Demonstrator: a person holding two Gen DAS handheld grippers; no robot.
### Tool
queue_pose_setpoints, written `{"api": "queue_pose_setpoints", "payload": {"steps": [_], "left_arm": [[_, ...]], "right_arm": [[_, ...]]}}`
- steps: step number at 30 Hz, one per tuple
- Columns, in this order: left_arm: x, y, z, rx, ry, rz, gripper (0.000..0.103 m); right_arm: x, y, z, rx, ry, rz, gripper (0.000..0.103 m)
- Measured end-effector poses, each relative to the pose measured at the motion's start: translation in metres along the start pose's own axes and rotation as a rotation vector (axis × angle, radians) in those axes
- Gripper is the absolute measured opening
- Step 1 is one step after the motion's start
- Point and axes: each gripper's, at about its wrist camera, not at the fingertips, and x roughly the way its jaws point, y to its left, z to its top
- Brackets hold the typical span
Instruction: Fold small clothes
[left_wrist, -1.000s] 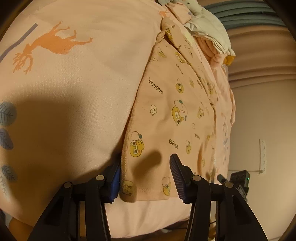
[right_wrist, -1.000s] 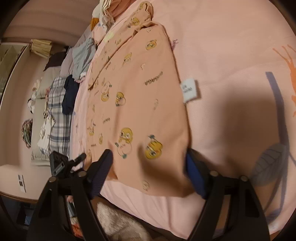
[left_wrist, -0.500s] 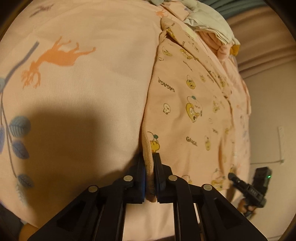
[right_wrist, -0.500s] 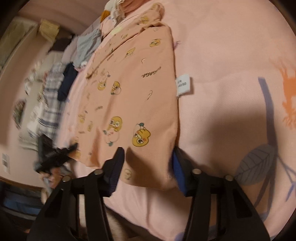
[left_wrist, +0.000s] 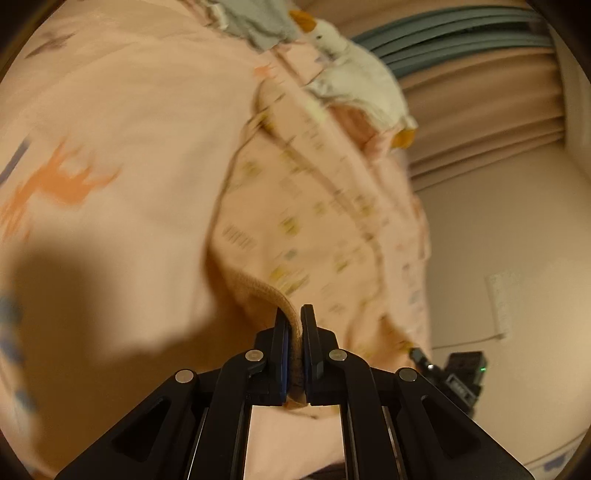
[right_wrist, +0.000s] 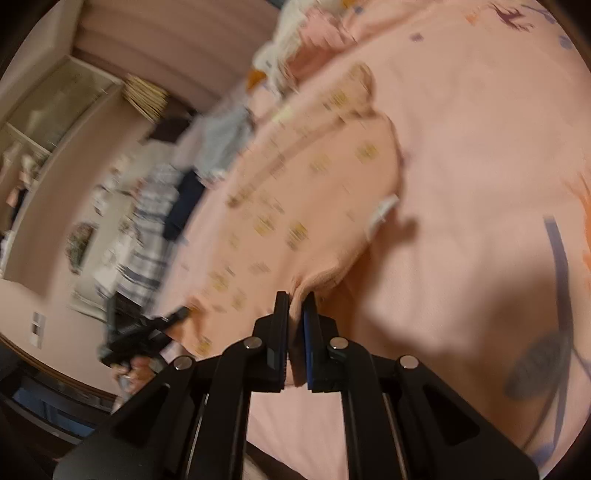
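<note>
Bedsheet (left_wrist: 122, 122) underneath; each hand-held gripper (left_wrist: 294, 325) pinches garment (left_wrist: 314, 221) hem.

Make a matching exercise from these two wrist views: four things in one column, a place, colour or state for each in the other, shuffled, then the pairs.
Things
1. left claw
2. peach printed garment
3. white label
4. plush duck

Descriptions
A. sticks out from the garment's side edge
B. white, orange beak, at the far end of the bed
C. shut on the ribbed hem
D. lies on the pink bedsheet, near edge pinched at two spots

Pairs: 1-C, 2-D, 3-A, 4-B
</note>
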Motion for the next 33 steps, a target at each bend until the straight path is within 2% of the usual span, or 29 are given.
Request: {"api": "queue_pose_setpoints", "payload": {"steps": [3, 6, 8, 11, 12, 15, 16, 19, 21, 22, 24, 25, 26, 27, 28, 29, 30, 31, 32, 33], "left_arm": [[-0.002, -0.016, 0.027, 0.01, -0.03, -0.06, 0.006], [-0.005, -0.034, 0.061, 0.021, -0.104, -0.103, 0.006], [0.003, -0.044, 0.09, 0.013, -0.134, -0.105, 0.006], [0.032, -0.048, 0.14, 0.013, -0.152, -0.048, 0.006], [0.044, -0.045, 0.156, 0.006, -0.166, -0.026, 0.006], [0.083, -0.024, 0.203, -0.042, -0.196, -0.028, 0.006], [0.102, -0.016, 0.217, -0.054, -0.195, 0.0, 0.006], [0.143, 0.018, 0.236, -0.104, -0.188, 0.109, 0.006], [0.159, 0.041, 0.237, -0.115, -0.167, 0.109, 0.006], [0.16, 0.05, 0.235, -0.113, -0.179, 0.054, 0.006], [0.154, 0.062, 0.231, -0.109, -0.177, -0.044, 0.006], [0.151, 0.065, 0.232, -0.128, -0.181, -0.061, 0.006], [0.15, 0.065, 0.234, -0.169, -0.153, -0.049, 0.006], [0.147, 0.061, 0.235, -0.195, -0.139, -0.043, 0.006], [0.143, 0.053, 0.233, -0.197, -0.141, -0.033, 0.008], [0.139, 0.041, 0.232, -0.172, -0.158, -0.003, 0.01], [0.134, 0.027, 0.23, -0.126, -0.177, 0.039, 0.01], [0.134, 0.01, 0.23, -0.054, -0.177, 0.106, 0.01], [0.136, -0.006, 0.226, 0.007, -0.156, 0.181, 0.01], [0.139, -0.021, 0.22, 0.064, -0.12, 0.277, 0.01]], "right_arm": [[0.003, 0.011, 0.026, 0.01, -0.03, 0.035, 0.008], [0.007, 0.027, 0.062, -0.015, -0.061, 0.058, 0.008], [0.012, 0.037, 0.09, -0.034, -0.088, 0.06, 0.008], [0.022, 0.036, 0.139, -0.04, -0.119, 0.039, 0.008], [0.029, 0.031, 0.155, -0.034, -0.13, 0.021, 0.008], [0.06, 0.006, 0.197, 0.016, -0.135, -0.047, 0.008], [0.072, -0.006, 0.209, 0.038, -0.134, -0.066, 0.008], [0.114, -0.05, 0.239, 0.11, -0.116, -0.183, 0.008], [0.138, -0.081, 0.246, 0.149, -0.078, -0.246, 0.007], [0.146, -0.098, 0.242, 0.162, -0.067, -0.219, 0.002], [0.135, -0.125, 0.222, 0.205, -0.162, -0.02, 0.003], [0.129, -0.133, 0.221, 0.248, -0.166, 0.039, 0.004], [0.125, -0.137, 0.227, 0.311, -0.118, 0.051, 0.005], [0.12, -0.134, 0.231, 0.329, -0.096, 0.028, 0.012], [0.11, -0.127, 0.232, 0.31, -0.117, -0.002, 0.026], [0.096, -0.113, 0.231, 0.249, -0.18, -0.051, 0.036], [0.086, -0.101, 0.23, 0.196, -0.226, -0.111, 0.055], [0.078, -0.087, 0.23, 0.145, -0.247, -0.178, 0.059], [0.075, -0.071, 0.23, 0.092, -0.227, -0.249, 0.059], [0.077, -0.062, 0.232, 0.062, -0.19, -0.284, 0.059]]}}
